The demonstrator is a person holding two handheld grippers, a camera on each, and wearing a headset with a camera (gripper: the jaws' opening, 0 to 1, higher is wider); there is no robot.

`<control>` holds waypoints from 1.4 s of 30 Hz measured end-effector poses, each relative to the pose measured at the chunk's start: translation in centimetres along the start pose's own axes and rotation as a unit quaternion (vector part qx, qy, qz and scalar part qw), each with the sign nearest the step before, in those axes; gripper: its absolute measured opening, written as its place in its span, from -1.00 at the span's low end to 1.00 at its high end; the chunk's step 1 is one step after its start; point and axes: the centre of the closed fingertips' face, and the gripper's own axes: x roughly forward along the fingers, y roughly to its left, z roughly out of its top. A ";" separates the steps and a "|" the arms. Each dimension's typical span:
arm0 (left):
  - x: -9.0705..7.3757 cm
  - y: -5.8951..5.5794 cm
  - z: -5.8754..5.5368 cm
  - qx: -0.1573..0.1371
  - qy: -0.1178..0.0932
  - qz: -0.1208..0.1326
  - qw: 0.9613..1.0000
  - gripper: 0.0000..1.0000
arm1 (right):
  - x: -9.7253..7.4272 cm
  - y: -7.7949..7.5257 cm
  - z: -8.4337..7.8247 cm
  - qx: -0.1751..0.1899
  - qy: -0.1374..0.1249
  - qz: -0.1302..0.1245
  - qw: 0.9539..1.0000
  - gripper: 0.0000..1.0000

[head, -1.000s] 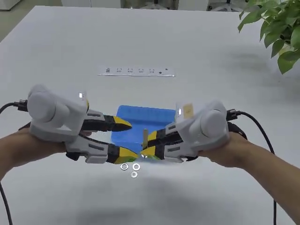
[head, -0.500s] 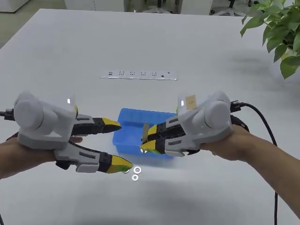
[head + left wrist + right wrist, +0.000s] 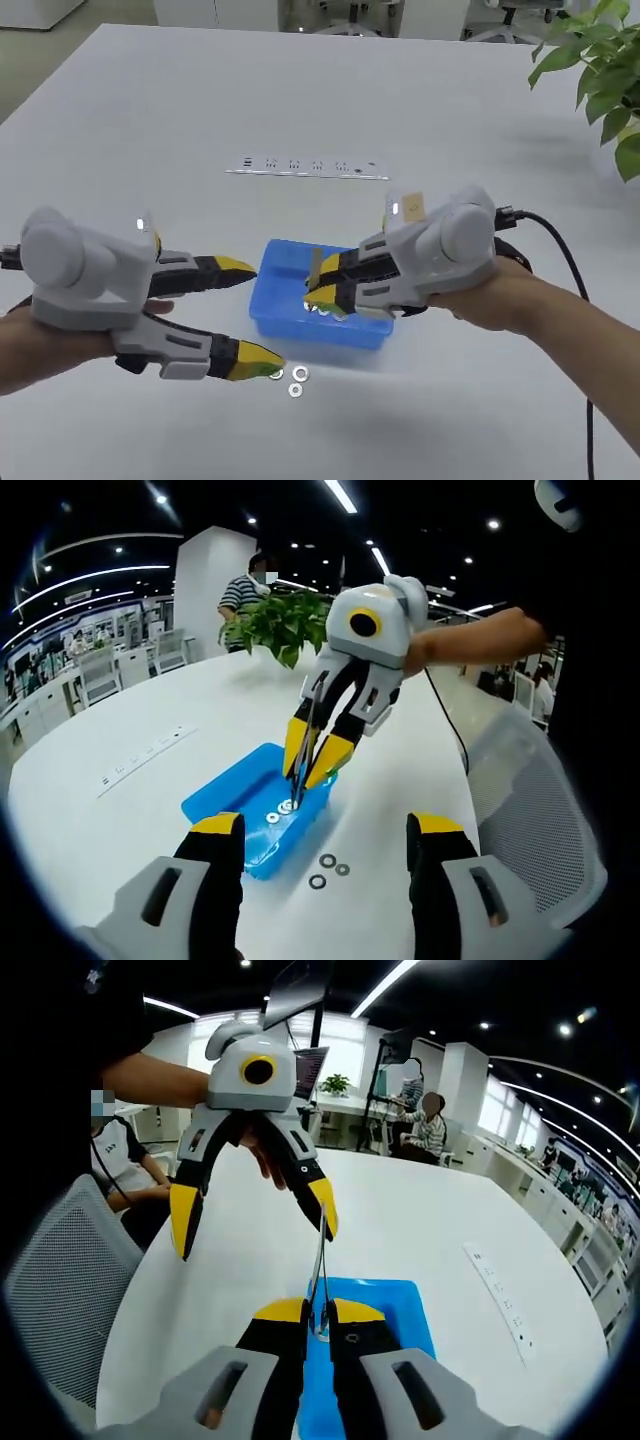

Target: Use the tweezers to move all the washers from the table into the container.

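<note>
A blue container (image 3: 300,322) sits on the white table between my grippers. My right gripper (image 3: 325,290) is shut on thin metal tweezers (image 3: 314,266), whose tips point down into the container (image 3: 235,795) among a couple of washers (image 3: 273,817). I cannot tell whether the tips grip one. Three washers (image 3: 299,375) lie on the table in front of the container, also visible as washers (image 3: 328,861) between my left jaws. My left gripper (image 3: 252,315) stands open and empty, its lower tip beside them. The right gripper view shows the tweezers (image 3: 320,1260), container (image 3: 385,1305) and open left gripper (image 3: 255,1205).
A white power strip (image 3: 306,167) lies farther back on the table. A potted plant (image 3: 600,70) stands at the far right corner. A cable (image 3: 565,290) trails from my right gripper. People sit at desks beyond the table in the right gripper view.
My right gripper has carried the tweezers from the container's front edge, near the loose washers, back over its inside. My left gripper has drawn a little leftward. The camera has shifted.
</note>
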 end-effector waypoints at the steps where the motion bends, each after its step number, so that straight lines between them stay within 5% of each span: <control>1: 0.0 0.0 0.0 0.000 -0.001 0.000 1.000 0.43 | 0.1 -0.1 -0.1 0.000 0.001 0.000 1.000 -0.82; 15: 0.0 0.5 -0.2 -0.002 -0.004 0.002 1.000 0.42 | 2.0 -1.9 -1.7 -0.001 0.006 0.000 1.000 -0.82; 42: 1.8 2.7 0.5 0.015 -0.006 -0.009 1.000 0.20 | 4.1 -2.2 -4.7 0.024 0.025 0.018 0.999 -0.82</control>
